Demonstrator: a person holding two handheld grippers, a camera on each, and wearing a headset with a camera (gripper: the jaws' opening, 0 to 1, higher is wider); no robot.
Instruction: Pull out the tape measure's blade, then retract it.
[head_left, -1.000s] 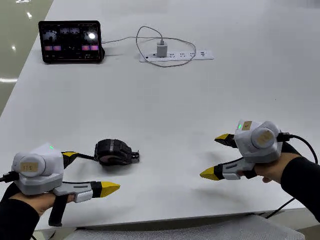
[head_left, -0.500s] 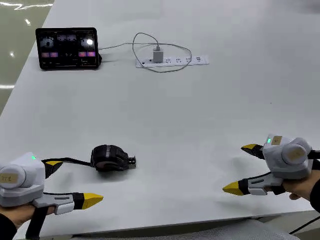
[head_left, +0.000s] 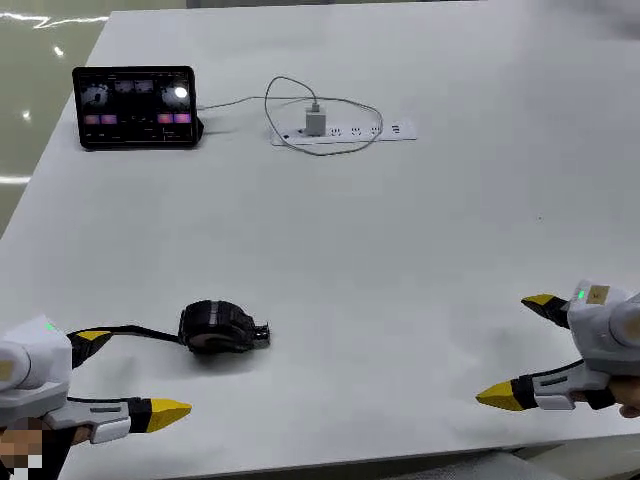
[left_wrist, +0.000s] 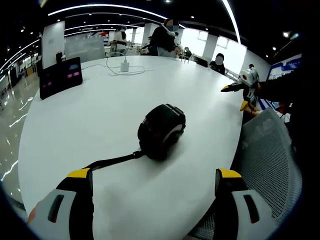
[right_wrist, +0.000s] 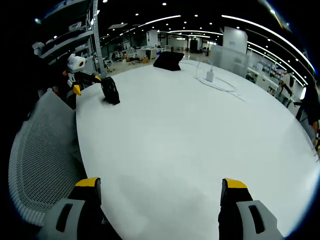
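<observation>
Head view showed the tape measure (head_left: 218, 326) lying on the white tabletop (head_left: 380, 250), left claw (head_left: 130, 373) near its left, right claw (head_left: 515, 348) well apart to its right, both spread wide, empty.

We count one tape measure (head_left: 222, 326), one tablet (head_left: 135, 106), one power strip (head_left: 345, 131), one charger (head_left: 316, 123). Grippers, we count two: left gripper (head_left: 135, 372), right gripper (head_left: 508, 348). One white table (head_left: 400, 250).

Bright, even overhead light; white table (head_left: 400, 250) near blown out, shadows soft and faint. Glare streaks on floor (head_left: 25, 110) top left. Gripper views: heavy fisheye bending, ceiling strip lights (right_wrist: 160, 21) flare, edges soft
</observation>
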